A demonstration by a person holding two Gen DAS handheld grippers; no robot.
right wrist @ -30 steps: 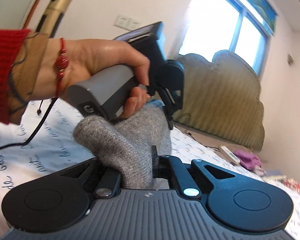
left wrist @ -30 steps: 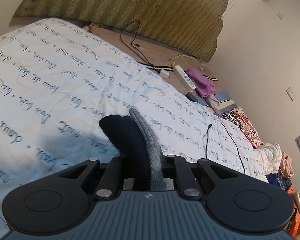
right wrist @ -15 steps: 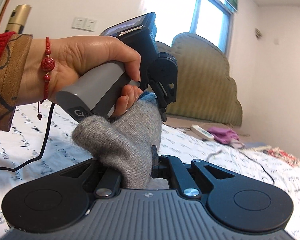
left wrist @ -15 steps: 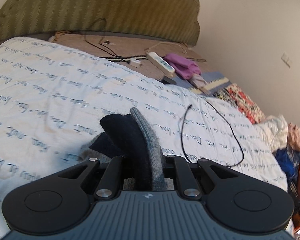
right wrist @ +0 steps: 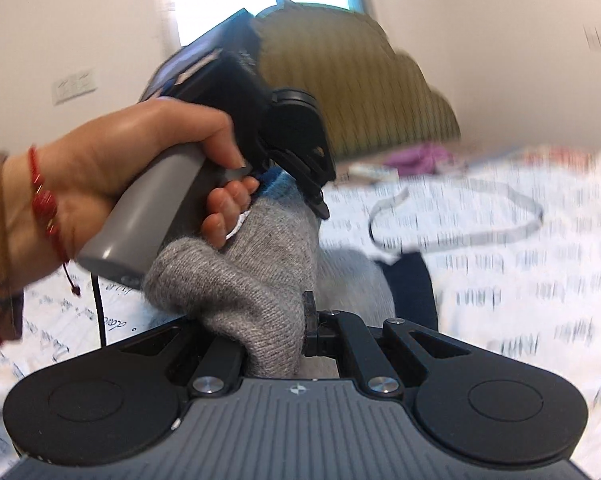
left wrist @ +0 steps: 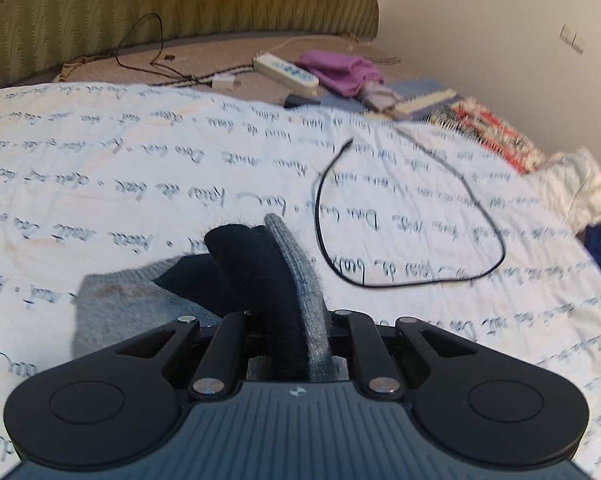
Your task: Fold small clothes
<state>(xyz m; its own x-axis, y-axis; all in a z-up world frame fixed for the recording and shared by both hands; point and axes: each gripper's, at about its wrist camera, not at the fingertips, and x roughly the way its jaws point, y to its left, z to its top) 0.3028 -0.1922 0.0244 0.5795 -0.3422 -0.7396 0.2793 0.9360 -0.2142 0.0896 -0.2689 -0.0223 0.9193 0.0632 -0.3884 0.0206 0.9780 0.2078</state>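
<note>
A grey knitted sock with a dark navy toe point(left wrist: 268, 280) is pinched in my left gripper point(left wrist: 290, 332), which is shut on it; the rest of the sock point(left wrist: 120, 304) trails down to the left onto the bed. My right gripper point(right wrist: 276, 336) is shut on the sock's grey cuff end point(right wrist: 240, 292). In the right wrist view the left gripper point(right wrist: 296, 148), held by a hand, sits just above and beyond the sock, and the sock's navy part point(right wrist: 412, 280) hangs to the right. The fingertips of both grippers are hidden by the fabric.
The white bedspread with blue script point(left wrist: 180, 168) lies below. A black cable point(left wrist: 412, 232) loops on it to the right. A power strip point(left wrist: 288, 70), purple cloth point(left wrist: 340, 70) and books lie by the green headboard point(left wrist: 172, 4). Clothes pile at the right edge point(left wrist: 580, 188).
Both grippers have swung right and tilted down toward the bed with the sock; more of the sock now rests on the bedspread. The right wrist view is motion-blurred.
</note>
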